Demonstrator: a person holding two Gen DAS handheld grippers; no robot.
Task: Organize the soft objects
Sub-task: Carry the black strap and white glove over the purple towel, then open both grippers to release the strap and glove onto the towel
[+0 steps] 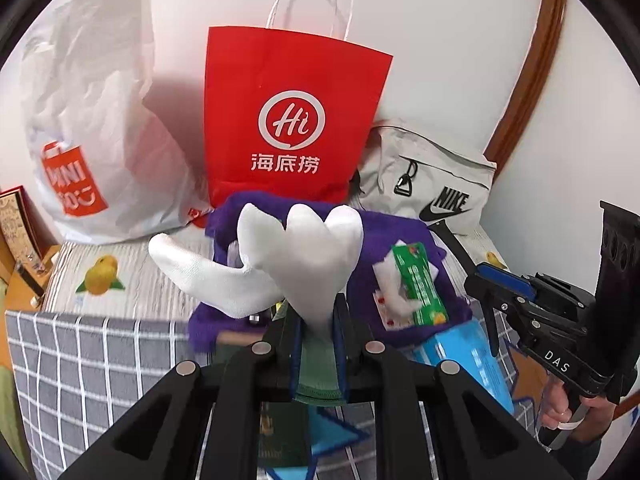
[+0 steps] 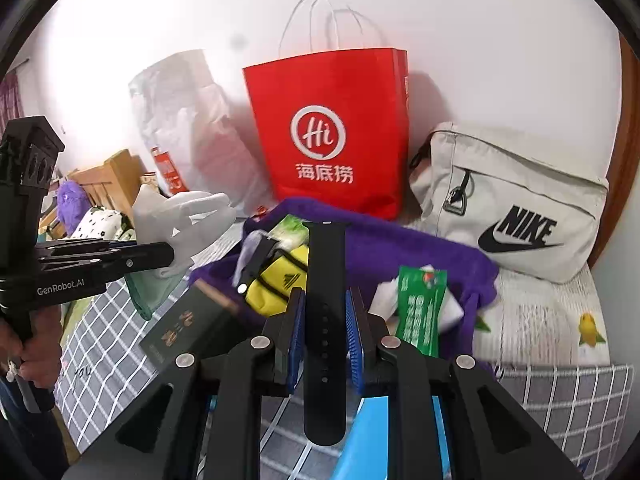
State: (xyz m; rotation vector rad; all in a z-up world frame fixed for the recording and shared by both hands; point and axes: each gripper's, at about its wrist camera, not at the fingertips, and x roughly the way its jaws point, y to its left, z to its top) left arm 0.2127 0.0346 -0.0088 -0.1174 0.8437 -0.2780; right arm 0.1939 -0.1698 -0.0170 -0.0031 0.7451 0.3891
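Above the bed (image 1: 132, 292), the left claw (image 1: 316, 320) grips a white glove (image 1: 304, 248) by its cuff, fingers up, while the right claw (image 2: 325, 320) clamps a black watch strap (image 2: 325, 280). Both hang near the purple towel (image 2: 400, 248), probably bound for the red paper bag (image 2: 332, 132) at the far wall.

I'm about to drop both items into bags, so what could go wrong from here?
1. The left claw pinches the white glove only at its cuff; the floppy fingers could catch the red paper bag's rim.
2. The right claw grips the black watch strap mid-length; the smooth strap might slide out.
3. The bag stands unsupported and may tip if bumped.
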